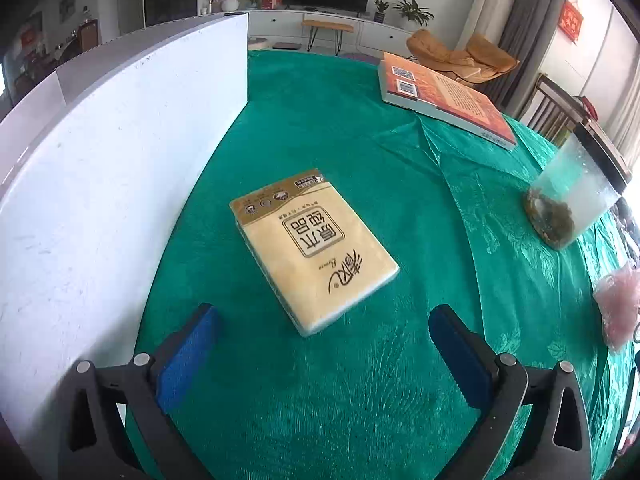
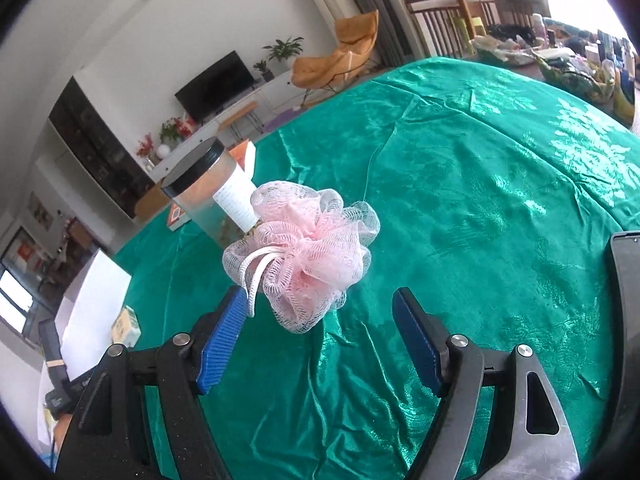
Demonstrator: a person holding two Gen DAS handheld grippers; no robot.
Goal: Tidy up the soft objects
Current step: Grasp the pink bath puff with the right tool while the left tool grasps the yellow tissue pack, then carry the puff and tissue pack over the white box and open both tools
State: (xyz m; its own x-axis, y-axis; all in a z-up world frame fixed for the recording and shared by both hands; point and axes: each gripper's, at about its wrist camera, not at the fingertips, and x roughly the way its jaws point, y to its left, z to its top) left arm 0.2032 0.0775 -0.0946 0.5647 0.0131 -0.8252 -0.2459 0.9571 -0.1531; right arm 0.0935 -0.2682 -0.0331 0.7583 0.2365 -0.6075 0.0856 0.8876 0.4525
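A beige tissue pack (image 1: 314,252) lies flat on the green tablecloth (image 1: 360,140), just ahead of my left gripper (image 1: 324,314). That gripper is open and holds nothing; the pack's near corner reaches between its blue pads without touching them. In the right wrist view a pink mesh bath pouf (image 2: 308,256) with a white cord loop (image 2: 256,276) rests on the cloth. My right gripper (image 2: 320,300) is open, and the pouf's lower edge sits between its fingertips, unpressed. The cord hangs close to the left pad (image 2: 224,332). The pouf (image 1: 618,304) also shows at the left view's right edge.
A white upright board (image 1: 120,180) stands along the left of the tissue pack. An orange book (image 1: 444,96) lies at the far side. A black-lidded clear jar (image 2: 208,196) stands just behind the pouf. A black object (image 2: 628,320) fills the right view's right edge.
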